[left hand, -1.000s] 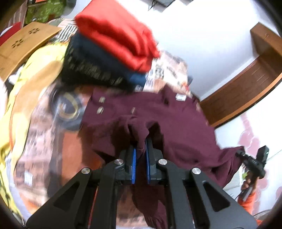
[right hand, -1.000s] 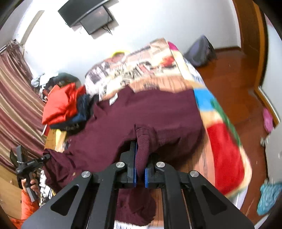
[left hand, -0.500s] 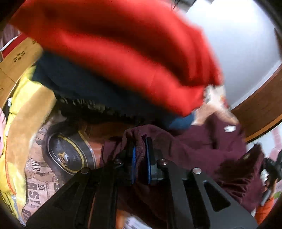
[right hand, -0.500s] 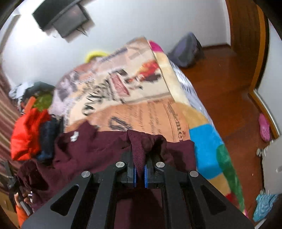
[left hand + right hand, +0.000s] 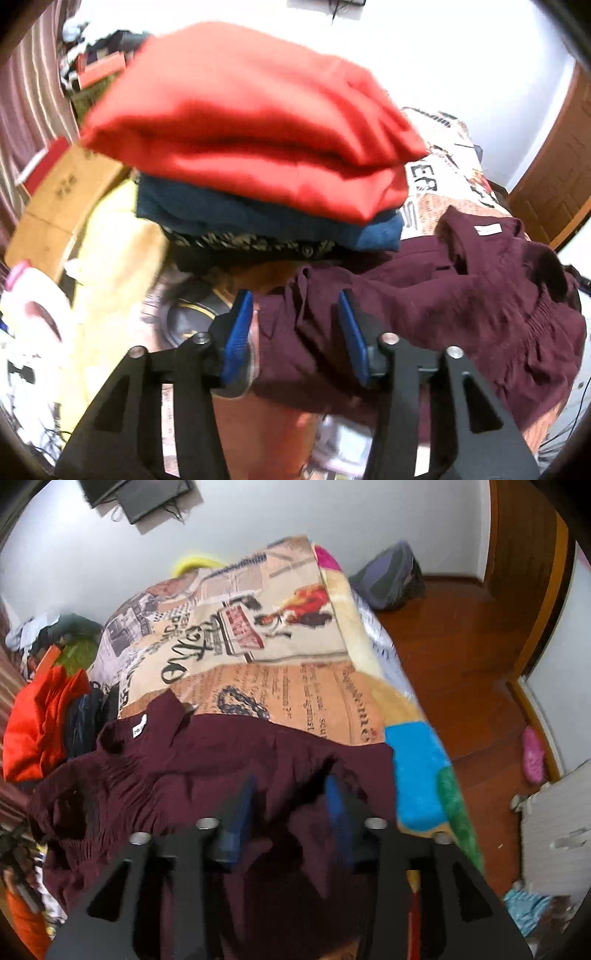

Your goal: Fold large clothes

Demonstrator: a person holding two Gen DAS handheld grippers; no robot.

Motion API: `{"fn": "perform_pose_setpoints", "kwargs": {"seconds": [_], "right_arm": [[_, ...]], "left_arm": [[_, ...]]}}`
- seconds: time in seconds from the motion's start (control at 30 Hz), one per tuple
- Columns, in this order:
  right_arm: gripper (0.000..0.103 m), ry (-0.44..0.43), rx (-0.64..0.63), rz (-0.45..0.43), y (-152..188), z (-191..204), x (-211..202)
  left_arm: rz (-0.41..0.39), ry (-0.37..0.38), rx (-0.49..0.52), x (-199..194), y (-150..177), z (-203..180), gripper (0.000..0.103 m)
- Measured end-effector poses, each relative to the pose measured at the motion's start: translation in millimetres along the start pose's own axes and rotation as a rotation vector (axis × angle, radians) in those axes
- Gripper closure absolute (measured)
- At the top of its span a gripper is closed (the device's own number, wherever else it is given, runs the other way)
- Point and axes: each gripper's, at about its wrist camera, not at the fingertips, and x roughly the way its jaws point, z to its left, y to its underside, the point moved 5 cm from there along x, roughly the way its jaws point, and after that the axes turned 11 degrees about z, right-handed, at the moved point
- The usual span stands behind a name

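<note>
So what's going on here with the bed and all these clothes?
A person is folding a large maroon garment on a bed, using a hand-held gripper in each hand. Both the left gripper and the right gripper are opening, with maroon cloth lying loose between the jaws, so a fold seems just laid down. Beside it sits a stack of folded clothes with a red garment on top.

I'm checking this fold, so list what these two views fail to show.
- Left wrist view: the near hem of the maroon shirt is hidden behind the left claw, whose jaws are opening around loose cloth.
- Left wrist view: the bottom garment under the red one is mostly covered by the stack.
- Right wrist view: the shirt's front fold is blurred behind the opening right claw.
- The label is too small to read.
</note>
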Motion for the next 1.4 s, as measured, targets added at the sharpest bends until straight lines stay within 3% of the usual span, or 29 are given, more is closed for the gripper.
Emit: {"fn": "perform_pose_setpoints", "kwargs": {"seconds": [0.23, 0.4, 0.53, 0.63, 0.87, 1.17, 1.4], "right_arm": [[0.053, -0.003, -0.086, -0.049, 15, 26, -31], [0.053, -0.009, -0.169, -0.034, 30, 52, -25], [0.053, 0.000, -0.220, -0.001, 38, 68, -9], [0.053, 0.011, -0.247, 0.028, 42, 77, 3], [0.053, -0.033, -0.223, 0.017, 29, 82, 14], [0.052, 0.045, -0.195, 0.071, 37, 71, 58], [0.049, 0.049, -0.174, 0.057, 37, 69, 49]], "left_arm": [[-0.026, -0.001, 0.088, -24, 15, -22, 0.046], [0.054, 0.008, 0.137, 1, 31, -39, 0.046], [0.130, 0.051, 0.117, 27, 35, -49, 0.046], [0.128, 0.043, 0.124, 39, 28, -61, 0.046], [0.128, 0.037, 0.179, 63, 0, -87, 0.046], [0.186, 0.047, 0.155, 115, -12, -98, 0.045], [0.173, 0.029, 0.145, 107, -6, -93, 0.043]]}}
